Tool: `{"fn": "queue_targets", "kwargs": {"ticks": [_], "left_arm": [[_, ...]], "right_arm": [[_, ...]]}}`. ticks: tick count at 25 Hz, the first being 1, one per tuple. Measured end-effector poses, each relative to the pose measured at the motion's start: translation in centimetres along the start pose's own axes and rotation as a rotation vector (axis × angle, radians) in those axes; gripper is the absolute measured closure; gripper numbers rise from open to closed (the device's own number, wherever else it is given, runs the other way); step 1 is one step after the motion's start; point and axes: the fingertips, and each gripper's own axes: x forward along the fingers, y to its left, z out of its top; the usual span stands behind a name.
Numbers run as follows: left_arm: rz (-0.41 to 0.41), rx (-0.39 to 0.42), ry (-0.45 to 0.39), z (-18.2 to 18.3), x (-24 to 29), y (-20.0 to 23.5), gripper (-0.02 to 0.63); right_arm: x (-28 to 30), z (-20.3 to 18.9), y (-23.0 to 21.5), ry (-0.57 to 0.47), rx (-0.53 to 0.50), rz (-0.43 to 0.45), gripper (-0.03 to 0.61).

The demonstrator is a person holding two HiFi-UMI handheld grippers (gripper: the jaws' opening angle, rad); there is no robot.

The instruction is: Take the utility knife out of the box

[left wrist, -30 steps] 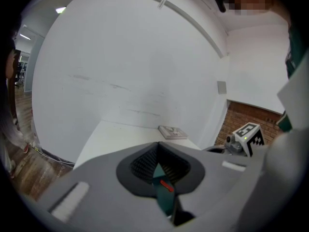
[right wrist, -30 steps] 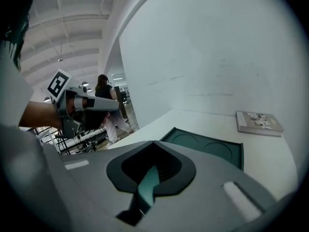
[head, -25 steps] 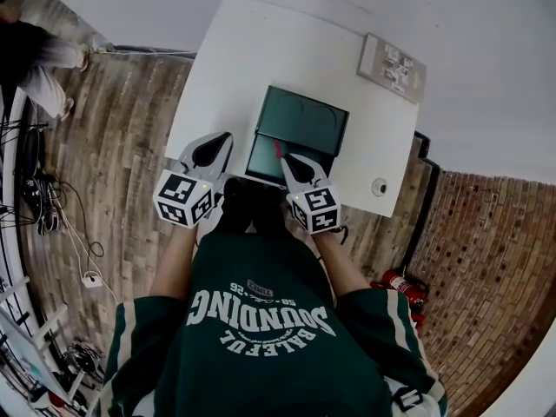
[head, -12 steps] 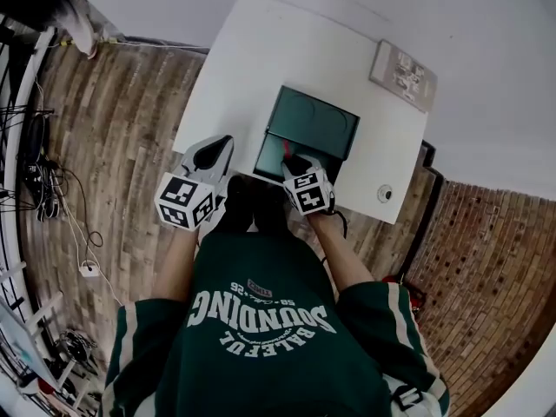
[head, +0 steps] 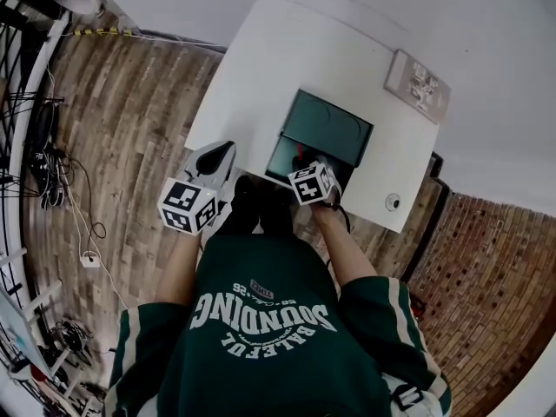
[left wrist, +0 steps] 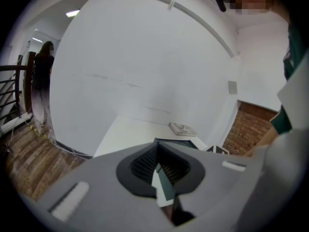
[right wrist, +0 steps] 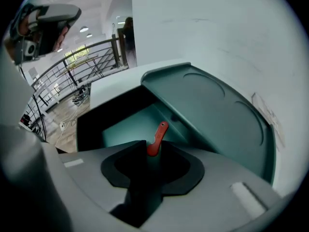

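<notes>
You're on the reach: right gripper [right wrist: 150, 151] over the open box [head: 328, 122], fingers slightly spread, the red utility knife [right wrist: 157, 138] lying inside just ahead. Next, lower, straddle its handle, pinch. Left gripper [left wrist: 155, 153] waits, fingers narrowly apart, empty.

White table [head: 261, 68]; book [head: 418, 86] on far right corner; wood floor [head: 130, 129] left; brick wall [head: 495, 285] right.

Smooth green plastic box [head: 328, 127] on matt white table [head: 261, 68]; wooden floor [head: 130, 146].
</notes>
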Motion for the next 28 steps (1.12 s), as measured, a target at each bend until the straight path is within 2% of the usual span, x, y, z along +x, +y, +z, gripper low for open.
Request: {"fn": "queue_targets", "kwargs": {"ticks": [5,13,22,28], "left_arm": [[0.008,-0.004,0.0,0.0,-0.2,0.5,0.563],[-0.018,0.01,-0.005,0.4,0.1,-0.1,0.563],[-0.072,0.05,-0.01,1.6,1.6,-1.2,0.563],[-0.117,0.086,-0.014,2.7,3.1,-2.5,0.563]], "right_arm": [[0.3,0.0,0.0,0.024,-0.017,-0.02,0.497],[-0.9,0.1,1.2,0.002,-0.003,0.026,0.502],[-6.0,2.4,2.3,-0.138,0.012,0.09,0.502],[-10.5,4.4,0.7,-0.283,0.073,0.053,0.5]]}}
